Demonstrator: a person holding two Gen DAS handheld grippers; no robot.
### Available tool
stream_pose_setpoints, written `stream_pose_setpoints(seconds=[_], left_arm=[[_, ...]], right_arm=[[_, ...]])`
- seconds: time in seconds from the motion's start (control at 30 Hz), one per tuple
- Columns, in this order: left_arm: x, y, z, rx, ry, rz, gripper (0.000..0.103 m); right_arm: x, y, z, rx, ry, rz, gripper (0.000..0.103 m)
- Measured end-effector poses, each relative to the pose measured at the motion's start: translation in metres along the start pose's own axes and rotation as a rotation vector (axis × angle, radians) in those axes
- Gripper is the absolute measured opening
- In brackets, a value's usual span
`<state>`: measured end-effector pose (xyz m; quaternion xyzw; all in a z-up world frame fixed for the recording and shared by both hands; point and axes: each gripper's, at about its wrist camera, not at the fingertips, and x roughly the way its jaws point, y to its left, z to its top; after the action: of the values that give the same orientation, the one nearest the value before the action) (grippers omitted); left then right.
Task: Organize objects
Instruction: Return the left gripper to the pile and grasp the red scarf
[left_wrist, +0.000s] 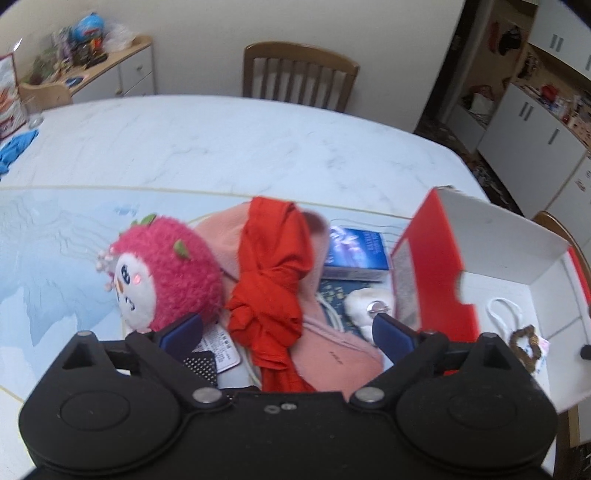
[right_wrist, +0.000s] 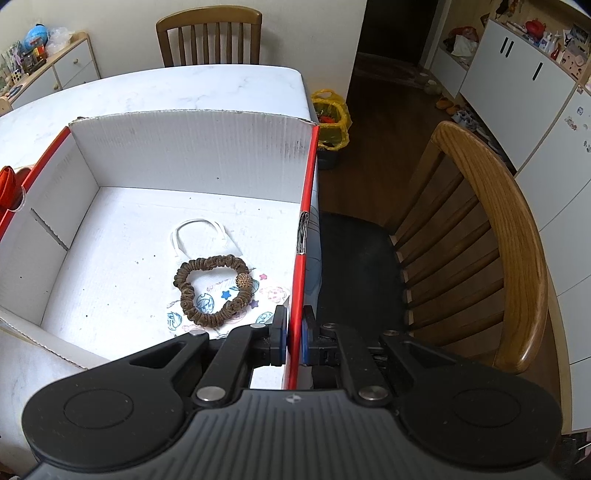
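Your left tongs: spread wide above the red cloth | your right tongs: pinching the box wall | scrunchie lies inside the box.

A white marble-patterned table occupies the centre of the room. A slatted wooden chair stands at its far side against a plain cream wall. A second wooden chair stands at the table's right edge on a dark wood floor. White cabinets line the right wall. A low sideboard, cluttered on top, stands in the left corner. A dark doorway opens beyond. Lighting is even.
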<state>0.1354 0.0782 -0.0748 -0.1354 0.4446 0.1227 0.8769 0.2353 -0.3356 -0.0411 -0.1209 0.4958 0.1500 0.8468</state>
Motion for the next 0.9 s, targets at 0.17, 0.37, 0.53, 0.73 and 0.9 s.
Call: stream_pose_setpoints(seconds=[0.17,0.37,0.53,0.73,0.9], left_arm=[[0.013,0.004,-0.002,-0.030,0.012,-0.002,0.085],[0.021,0.001,-0.003,-0.027,0.017,0.016,0.066],[0.019,0.000,-0.003,-0.020,0.007,0.021,0.051],[0.016,0.000,-0.002,-0.011,0.003,0.049,0.031],[0.003,-0.004,0.000,0.004,0.001,0.044,0.027]], right_arm=[[0.000,0.000,0.000,-0.004,-0.001,-0.001,0.007],[0.000,0.001,-0.001,-0.009,-0.003,-0.002,0.007],[0.000,0.001,-0.001,-0.008,-0.003,-0.002,0.007],[0.000,0.001,-0.001,-0.007,-0.002,-0.001,0.007],[-0.001,0.001,-0.001,-0.007,-0.003,-0.001,0.007]])
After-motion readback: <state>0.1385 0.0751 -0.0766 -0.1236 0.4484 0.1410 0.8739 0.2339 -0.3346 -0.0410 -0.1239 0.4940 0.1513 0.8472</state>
